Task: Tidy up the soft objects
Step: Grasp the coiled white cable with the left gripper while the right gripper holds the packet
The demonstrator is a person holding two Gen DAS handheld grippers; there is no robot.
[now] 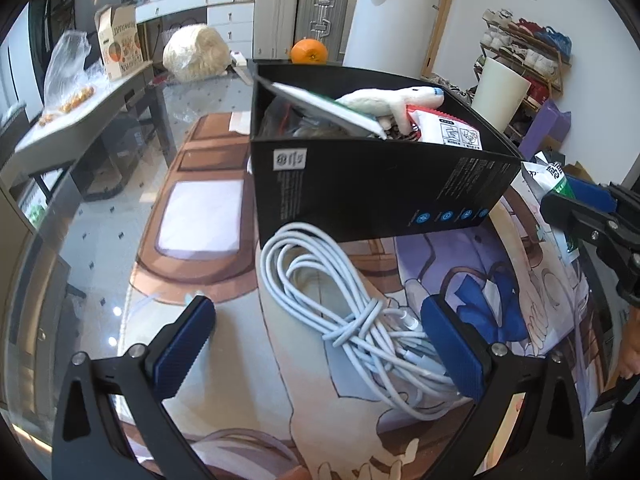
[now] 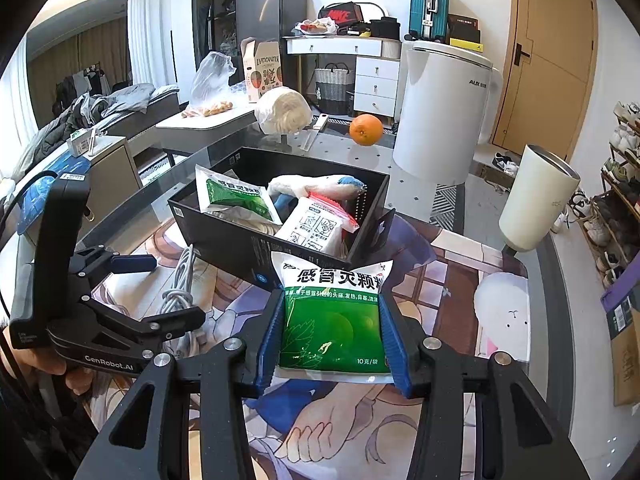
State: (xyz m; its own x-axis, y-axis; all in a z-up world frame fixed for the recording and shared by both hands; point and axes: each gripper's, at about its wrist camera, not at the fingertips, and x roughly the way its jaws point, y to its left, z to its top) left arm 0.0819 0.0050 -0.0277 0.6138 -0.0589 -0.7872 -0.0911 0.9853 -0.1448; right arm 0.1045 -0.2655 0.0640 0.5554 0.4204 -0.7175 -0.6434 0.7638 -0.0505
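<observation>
A lived-in home, seemingly a studio flat. In the right wrist view an unmade bed (image 2: pixel 120 100) heaped with clothes lies at nine o'clock, a white chest of drawers (image 2: pixel 376 82) and a teal suitcase (image 2: pixel 428 6) stand at twelve, a wooden door (image 2: pixel 548 60) at one, and a shoe rack (image 2: pixel 624 184) at three.

Your black box (image 1: pixel 360 184) hides most of what lies under the plush toy (image 1: pixel 394 102), and the picture's edge cuts off your right gripper (image 1: pixel 592 216).

both wrist views look down, sharing the black box (image 1: pixel 360 184)
</observation>
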